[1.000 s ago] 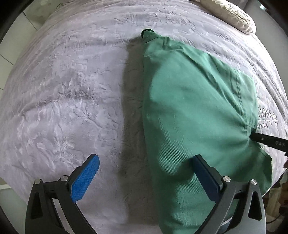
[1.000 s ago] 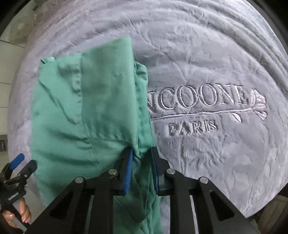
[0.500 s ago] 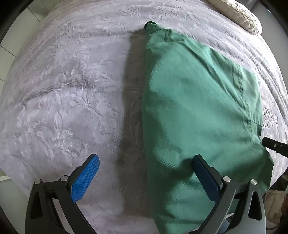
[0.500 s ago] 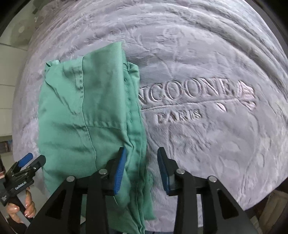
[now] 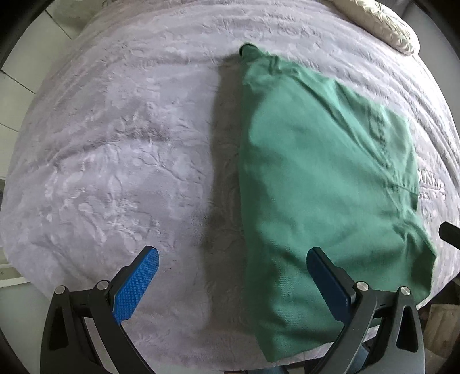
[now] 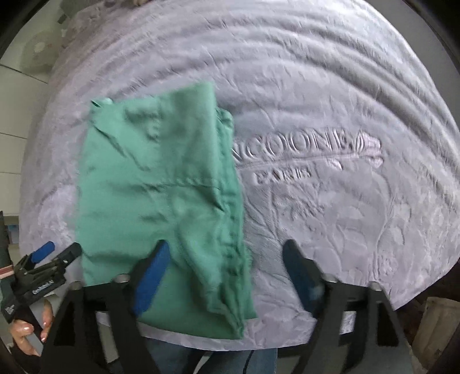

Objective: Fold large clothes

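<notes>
From my right wrist camera the frame is smeared by motion, so the embossed lettering on the grey bedspread (image 6: 330,95) is hard to read: I make out "…COONE" with "PARIS" below it, its first letters hidden under the green garment (image 6: 161,195). The left wrist view catches only a sliver of that writing at 3 o'clock, cut off by the cloth's edge. What kind of garment this is I cannot tell; I see seams and a folded, layered edge, nothing more. A cream quilted pillow (image 5: 385,26) is clipped by the frame at 1 o'clock in the left view.

The garment lies folded on the bedspread near the bed's near edge, its long axis running from 6 o'clock toward 12 in the left wrist view, with a narrow bunched end pointing away at 12 and the broad end toward me.

My right gripper (image 6: 227,276) has just been opening; its jaws now stand wide apart above the cloth, the left pad over the green fabric, the right one over bare bedspread, neither pressing on anything. My left gripper (image 5: 233,279) is likewise spread wide, one blue pad over the bedspread, the other over the garment's near corner, gripping nothing. At 8 o'clock in the right view I see a hand (image 6: 28,330) on that left gripper's handle.
</notes>
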Demonstrator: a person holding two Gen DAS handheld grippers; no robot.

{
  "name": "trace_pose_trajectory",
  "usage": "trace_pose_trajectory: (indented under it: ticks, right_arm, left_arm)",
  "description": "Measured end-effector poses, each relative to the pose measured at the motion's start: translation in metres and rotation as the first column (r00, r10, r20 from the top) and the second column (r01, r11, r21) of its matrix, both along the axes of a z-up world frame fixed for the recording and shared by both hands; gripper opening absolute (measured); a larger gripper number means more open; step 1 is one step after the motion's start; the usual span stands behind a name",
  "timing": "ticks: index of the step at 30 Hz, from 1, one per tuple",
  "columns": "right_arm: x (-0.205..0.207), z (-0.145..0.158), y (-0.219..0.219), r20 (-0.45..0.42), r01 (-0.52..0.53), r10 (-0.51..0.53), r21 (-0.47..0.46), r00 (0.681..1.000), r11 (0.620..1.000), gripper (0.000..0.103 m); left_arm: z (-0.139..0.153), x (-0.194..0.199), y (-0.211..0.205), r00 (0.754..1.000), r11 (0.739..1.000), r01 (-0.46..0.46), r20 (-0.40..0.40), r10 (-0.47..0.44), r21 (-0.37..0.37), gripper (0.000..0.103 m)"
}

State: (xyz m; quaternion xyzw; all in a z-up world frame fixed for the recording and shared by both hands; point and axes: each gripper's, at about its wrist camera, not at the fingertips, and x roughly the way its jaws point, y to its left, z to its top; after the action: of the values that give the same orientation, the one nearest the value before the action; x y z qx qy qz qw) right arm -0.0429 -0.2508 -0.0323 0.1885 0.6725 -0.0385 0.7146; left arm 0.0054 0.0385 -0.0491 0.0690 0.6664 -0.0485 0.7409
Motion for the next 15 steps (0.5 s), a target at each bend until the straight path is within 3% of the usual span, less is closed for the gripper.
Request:
trace_pose_trajectory:
  ticks: [8, 15]
  right_arm:
    - [0.007, 0.026, 0.024, 0.035, -0.013, 0.018, -0.134, 0.999, 0.991, 0.086]
    - [0.012, 0.032, 0.035, 0.042, -0.039, 0.047, -0.182, 0.998, 0.982, 0.086]
  left_arm:
    - [0.022, 0.0, -0.006, 0.999, 1.0, 0.011, 0.046, -0.011, -0.01, 0.103]
    - [0.028, -0.004, -0.014, 0.997, 0.999, 0.034, 0.064, -0.034, 0.004, 0.103]
